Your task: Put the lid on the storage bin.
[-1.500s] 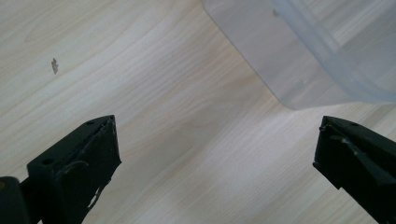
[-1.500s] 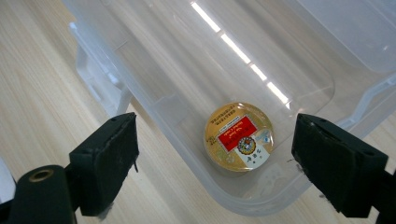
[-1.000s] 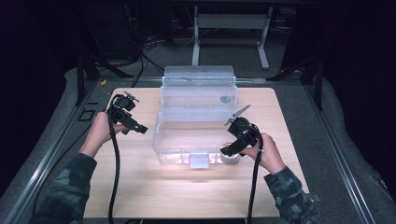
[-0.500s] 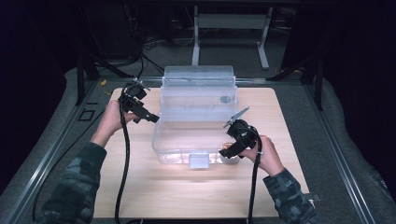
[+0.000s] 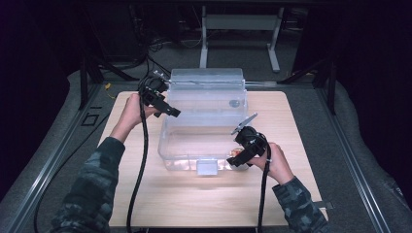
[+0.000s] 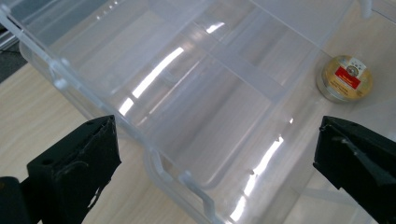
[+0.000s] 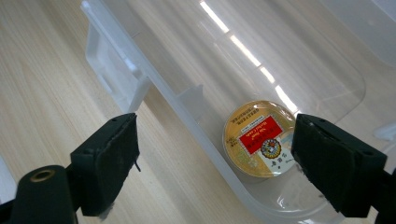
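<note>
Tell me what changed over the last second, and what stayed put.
The left gripper moved away from the person and toward the clear plastic box, coming to its left wall near the back; its jaws are open and hold nothing. The right gripper stayed at the box's front right corner, open, with the round gold tin lying inside the box below it. Box and tin did not move.

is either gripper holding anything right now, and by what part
Nothing is held. The left gripper stands open over the clear box; the right gripper is open above the round tin inside it.
</note>
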{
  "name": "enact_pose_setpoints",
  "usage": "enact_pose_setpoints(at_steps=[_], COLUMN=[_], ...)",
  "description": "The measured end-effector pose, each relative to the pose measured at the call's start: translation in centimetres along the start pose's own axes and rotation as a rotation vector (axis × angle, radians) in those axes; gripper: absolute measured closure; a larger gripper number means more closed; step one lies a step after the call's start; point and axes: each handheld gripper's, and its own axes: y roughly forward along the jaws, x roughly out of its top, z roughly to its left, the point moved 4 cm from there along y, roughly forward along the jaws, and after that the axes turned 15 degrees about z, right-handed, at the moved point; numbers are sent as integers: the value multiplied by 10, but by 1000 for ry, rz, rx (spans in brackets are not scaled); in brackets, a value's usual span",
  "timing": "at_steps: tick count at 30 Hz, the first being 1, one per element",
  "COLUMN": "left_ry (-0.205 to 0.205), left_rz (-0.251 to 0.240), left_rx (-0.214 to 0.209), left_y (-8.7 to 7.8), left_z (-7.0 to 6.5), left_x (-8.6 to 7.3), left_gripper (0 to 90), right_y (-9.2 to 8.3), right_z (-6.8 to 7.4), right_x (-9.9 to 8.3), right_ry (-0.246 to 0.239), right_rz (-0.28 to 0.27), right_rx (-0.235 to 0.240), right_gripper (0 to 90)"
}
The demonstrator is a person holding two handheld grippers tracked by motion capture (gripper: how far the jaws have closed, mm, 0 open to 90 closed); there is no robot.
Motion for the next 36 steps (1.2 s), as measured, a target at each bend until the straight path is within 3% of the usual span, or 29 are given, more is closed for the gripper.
enact_pose_setpoints(at_steps=[2, 5, 9, 11, 13, 14, 17, 19, 21, 23, 27, 29, 31, 36], left_ry=[7, 13, 40, 58, 66, 61, 21, 9, -27, -38, -41, -45, -38, -36], left_rz=[-2, 3, 8, 24, 40, 48, 7, 4, 30, 35, 16, 8, 28, 15], left_rx=[-10, 15, 12, 45, 44, 41, -1, 4, 46, 35, 65, 60, 64, 85], left_y=[2, 5, 9, 13, 17, 19, 20, 21, 26, 30, 32, 35, 38, 40], left_z=[4, 5, 3, 2, 2, 3, 9, 12, 16, 18, 22, 23, 22, 20], left_x=[10, 19, 32, 37, 41, 42, 48, 50, 51, 51, 52, 52, 53, 56], left_gripper=[2, 5, 49, 50, 52, 55, 62, 100, 165, 201, 304, 351, 387, 482], right_y=[1, 1, 4, 5, 6, 6, 6, 6, 6, 6, 9, 10, 12, 14], right_z=[2, 2, 5, 6, 6, 5, 6, 7, 7, 6, 8, 8, 9, 11], right_x=[2, 3, 4, 3, 4, 4, 5, 5, 5, 5, 6, 7, 7, 9], right_ry=[-5, -12, -20, -17, -19, -22, -28, -28, -28, -23, -29, -34, -41, -38], right_rz=[-1, 3, 17, 9, 11, 11, 8, 6, 0, -6, -3, 4, 4, -5], right_rx=[2, 4, -1, 7, 3, 2, -3, 1, 2, -1, -3, -7, -12, 3], right_gripper=[142, 143, 151, 160, 180, 189, 195, 200, 214, 225, 253, 268, 286, 364])
